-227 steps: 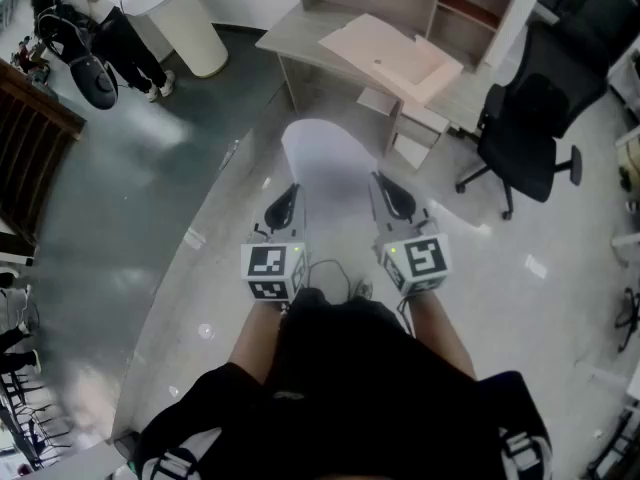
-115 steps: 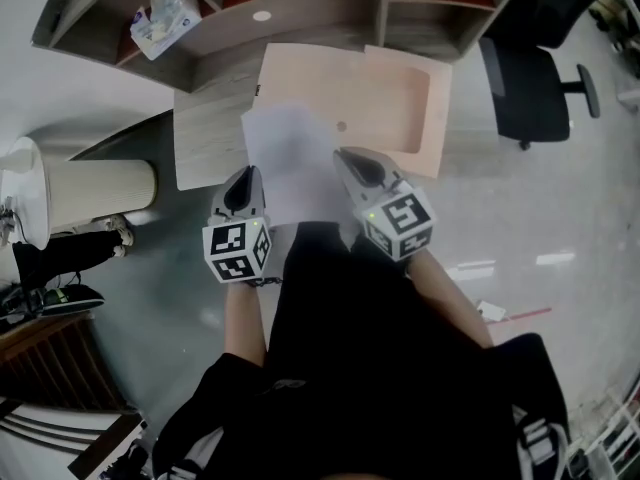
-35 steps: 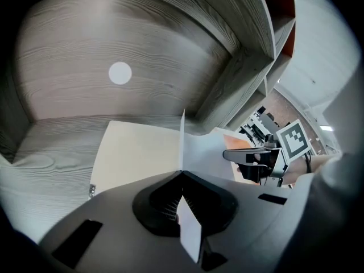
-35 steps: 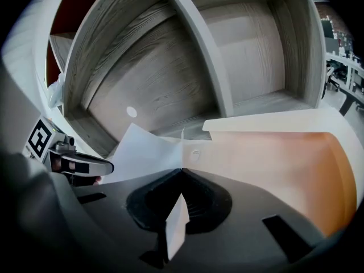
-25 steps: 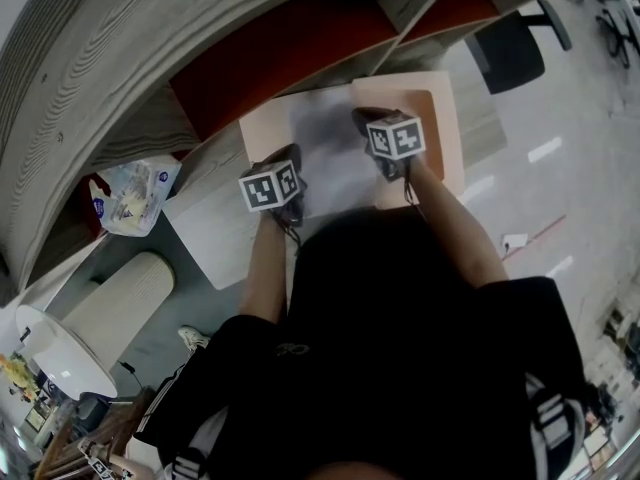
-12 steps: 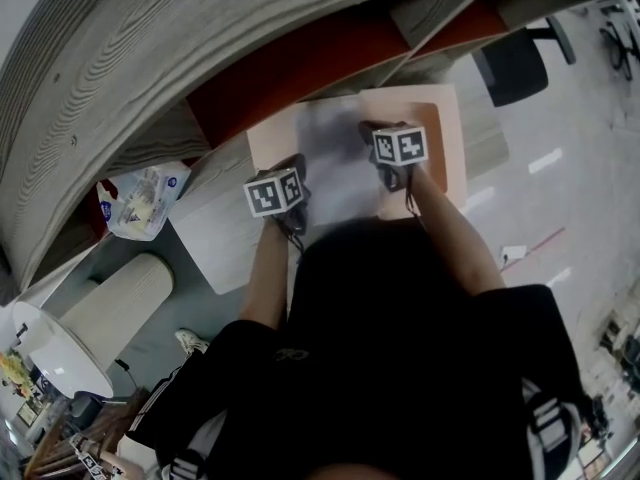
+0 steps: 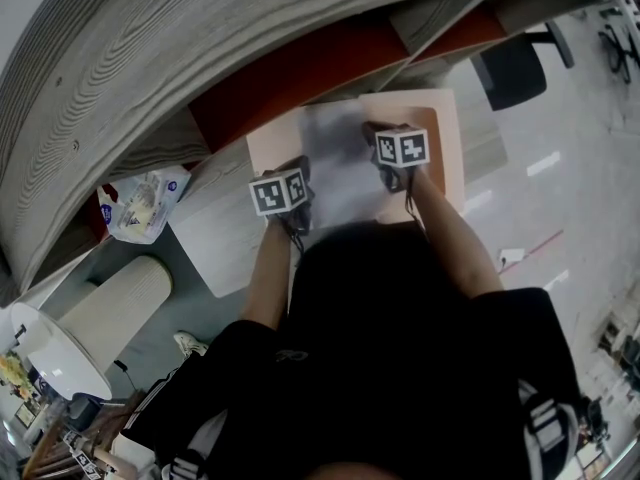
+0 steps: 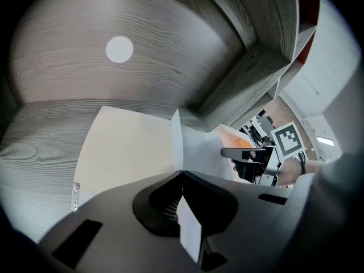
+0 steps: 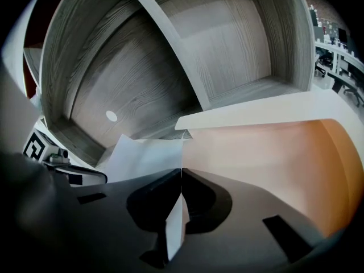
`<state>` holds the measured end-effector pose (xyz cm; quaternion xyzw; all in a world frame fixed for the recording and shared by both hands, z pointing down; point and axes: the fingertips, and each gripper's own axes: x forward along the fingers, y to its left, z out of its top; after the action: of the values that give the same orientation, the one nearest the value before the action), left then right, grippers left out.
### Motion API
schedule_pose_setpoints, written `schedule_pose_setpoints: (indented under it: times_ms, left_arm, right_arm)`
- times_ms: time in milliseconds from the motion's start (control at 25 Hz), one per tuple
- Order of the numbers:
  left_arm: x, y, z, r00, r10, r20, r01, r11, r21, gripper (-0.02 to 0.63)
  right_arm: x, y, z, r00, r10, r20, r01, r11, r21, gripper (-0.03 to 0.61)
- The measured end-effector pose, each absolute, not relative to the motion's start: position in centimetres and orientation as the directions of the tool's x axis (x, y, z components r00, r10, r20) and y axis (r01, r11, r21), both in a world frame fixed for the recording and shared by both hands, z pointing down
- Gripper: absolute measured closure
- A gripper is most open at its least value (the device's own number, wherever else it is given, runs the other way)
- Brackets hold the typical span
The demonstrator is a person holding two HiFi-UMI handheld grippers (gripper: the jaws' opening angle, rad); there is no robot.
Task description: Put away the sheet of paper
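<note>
sheet of paper [image 7: 335,163] held flat over peach tray [image 7: 447,133] on desk [image 7: 215,230], edges pinched by left gripper [image 8: 182,172] and right gripper [image 9: 181,169], both clamped tight; not laid down or let go yet, so drop-off left

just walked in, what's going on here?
A person holds a white sheet of paper between two handheld grippers. The left tongs and right tongs are each shut on one side of it. The sheet is spread over a peach tray on the desk, beneath wood-grain shelves. It has not yet been released.
</note>
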<state>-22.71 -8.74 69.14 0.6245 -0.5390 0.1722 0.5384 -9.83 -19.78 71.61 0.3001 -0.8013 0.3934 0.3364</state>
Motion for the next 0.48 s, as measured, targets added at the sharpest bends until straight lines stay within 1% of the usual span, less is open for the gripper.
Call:
schedule_pose_setpoints:
  times_ms: [200, 240, 280, 320, 480]
  left_arm:
    - [-22.4, -8.9, 69.3, 0.364, -0.489, 0.792, -0.851, 0.17, 0.496, 0.568]
    - [-22.4, -8.9, 69.4, 0.362, -0.49, 0.793, -0.851, 0.173, 0.496, 0.568]
    - [-22.4, -8.9, 69.4, 0.359, -0.489, 0.795, -0.852, 0.176, 0.493, 0.568]
    - [-22.4, -8.9, 69.5, 0.356, -0.489, 0.796, -0.853, 0.177, 0.49, 0.568]
    - [-22.1, -9.0, 69.7, 0.351, -0.489, 0.798, -0.852, 0.186, 0.489, 0.568]
  right_arm:
    - [-9.4, -19.9, 71.1, -0.575, -0.233, 0.784, -0.74, 0.557, -0.377, 0.557]
    - [-9.3, -20.0, 70.9, -0.574, -0.238, 0.783, -0.741, 0.558, -0.374, 0.534]
    - [-9.2, -20.1, 70.7, -0.577, -0.244, 0.78, -0.741, 0.559, -0.373, 0.444]
    - [-9.0, -20.2, 70.4, -0.579, -0.252, 0.775, -0.74, 0.562, -0.37, 0.368]
    - [-7.6, -20.4, 68.7, -0.566, -0.316, 0.762, -0.749, 0.584, -0.314, 0.367]
